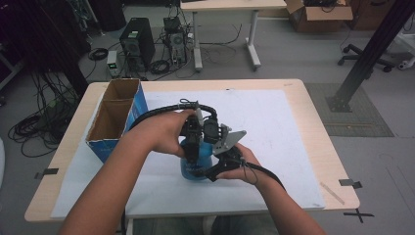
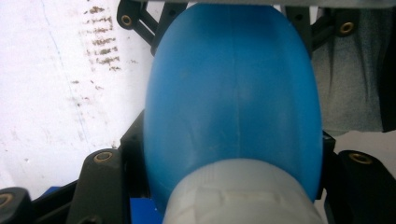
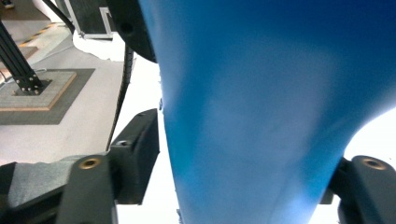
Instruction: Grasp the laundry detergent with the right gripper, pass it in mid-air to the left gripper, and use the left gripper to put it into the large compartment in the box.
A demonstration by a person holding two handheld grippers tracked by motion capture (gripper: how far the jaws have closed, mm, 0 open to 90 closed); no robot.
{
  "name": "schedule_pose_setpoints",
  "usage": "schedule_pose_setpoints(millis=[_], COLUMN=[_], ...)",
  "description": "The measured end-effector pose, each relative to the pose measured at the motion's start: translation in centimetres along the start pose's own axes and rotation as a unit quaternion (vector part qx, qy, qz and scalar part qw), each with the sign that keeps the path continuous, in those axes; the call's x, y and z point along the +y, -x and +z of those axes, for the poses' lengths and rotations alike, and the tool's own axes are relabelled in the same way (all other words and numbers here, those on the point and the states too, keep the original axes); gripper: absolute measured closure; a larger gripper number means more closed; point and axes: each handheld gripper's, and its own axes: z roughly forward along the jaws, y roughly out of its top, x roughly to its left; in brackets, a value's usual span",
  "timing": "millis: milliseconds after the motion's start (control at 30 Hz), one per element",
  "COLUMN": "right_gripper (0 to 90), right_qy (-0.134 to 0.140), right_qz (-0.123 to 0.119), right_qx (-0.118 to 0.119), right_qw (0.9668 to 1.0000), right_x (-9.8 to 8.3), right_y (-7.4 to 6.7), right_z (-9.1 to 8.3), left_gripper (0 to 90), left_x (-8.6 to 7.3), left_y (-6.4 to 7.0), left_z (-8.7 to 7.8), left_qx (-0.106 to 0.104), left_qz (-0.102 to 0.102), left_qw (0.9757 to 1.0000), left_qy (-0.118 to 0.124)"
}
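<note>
One blue bottle stands near the middle of the white sheet that covers the table, towards the near edge, with both grippers on it. In the left gripper view the bottle's blue body sits between the two black jaws with its pale cap nearest the camera. The left gripper comes down on the bottle from above, and its jaws are clamped on the bottle's sides. The right gripper meets the bottle from the right, low on its body. In the right gripper view the blue wall lies between the jaws; a gap shows between the left-hand jaw and the bottle, so this gripper's jaws stand apart around it, not pressing. The left hand and the right hand hold the grippers close together, almost touching. A brown-lined blue cardboard box, open at the top with two compartments, stands at the far left of the table, apart from the bottle.
</note>
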Motion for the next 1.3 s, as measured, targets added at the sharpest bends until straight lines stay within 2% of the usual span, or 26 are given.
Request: schedule_pose_setpoints(millis=[33, 100, 133, 233, 267, 600, 667, 767, 833, 867, 900, 1000, 1133, 1167, 1300], right_gripper=[25.8, 23.3, 18.9, 15.3, 10.5, 2.8, 0.6, 0.4, 0.4, 0.5, 0.4, 0.4, 0.5, 0.6, 0.6], right_qy=[-0.003, -0.004, -0.008, -0.007, -0.007, -0.017, -0.016, -0.015, -0.018, -0.019, -0.02, -0.025, -0.042, -0.047, -0.072], right_qz=[-0.003, 0.001, 0.011, 0.014, 0.017, 0.028, 0.032, 0.034, 0.028, 0.028, 0.027, 0.023, 0.021, 0.021, 0.024], right_qx=[-0.004, -0.005, -0.009, -0.014, -0.017, -0.017, -0.019, -0.024, -0.03, -0.037, -0.04, -0.048, -0.063, -0.066, -0.078], right_qw=[1.0, 1.0, 0.9999, 0.9998, 0.9997, 0.9993, 0.9992, 0.999, 0.999, 0.9988, 0.9986, 0.9983, 0.9969, 0.9965, 0.994], right_x=[-0.1, -0.1, -0.3, -0.3, -0.4, -0.2, 0.0, 0.0, 0.0, 0.1, 0.1, 0.1, 0.2, 0.2, 0.2], right_y=[0.2, 0.2, 0.2, 0.2, 0.3, 0.6, 0.8, 0.9, 1.1, 1.2, 1.3, 1.4, 1.7, 1.8, 2.2], right_z=[0.0, 0.0, -0.1, -0.2, -0.3, -0.9, -1.4, -1.9, -2.5, -3.4, -3.9, -4.9, -6.8, -7.2, -8.7], left_gripper=[39.3, 39.3, 39.3, 39.3, 39.3, 39.1, 39.1, 39.0, 39.0, 39.0, 39.0, 39.0, 39.0, 39.0, 39.0], left_x=[0.0, 0.0, -0.1, -0.2, -0.2, -0.7, -0.9, -1.2, -1.6, -2.0, -2.0, -2.6, -3.2, -3.3, -3.5], left_y=[-0.1, -0.1, -0.2, -0.3, -0.4, -1.0, -1.2, -1.2, -1.4, -1.7, -1.7, -2.2, -3.0, -3.2, -3.9], left_z=[-0.1, -0.1, -0.2, -0.3, -0.3, -0.8, -1.0, -1.2, -1.6, -2.0, -2.0, -2.8, -4.0, -4.3, -5.3], left_qx=[-0.001, -0.001, -0.002, -0.002, -0.003, -0.013, -0.017, -0.016, -0.018, -0.017, -0.017, -0.014, -0.005, -0.003, 0.004], left_qz=[-0.003, -0.004, -0.008, -0.012, -0.016, -0.054, -0.07, -0.076, -0.089, -0.105, -0.105, -0.144, -0.198, -0.213, -0.25], left_qw=[1.0, 1.0, 1.0, 0.9999, 0.9998, 0.9984, 0.9974, 0.9969, 0.9957, 0.994, 0.994, 0.989, 0.9797, 0.9766, 0.968], left_qy=[0.001, 0.003, 0.004, 0.006, 0.006, 0.009, 0.007, 0.012, 0.021, 0.024, 0.024, 0.031, 0.034, 0.033, 0.025])
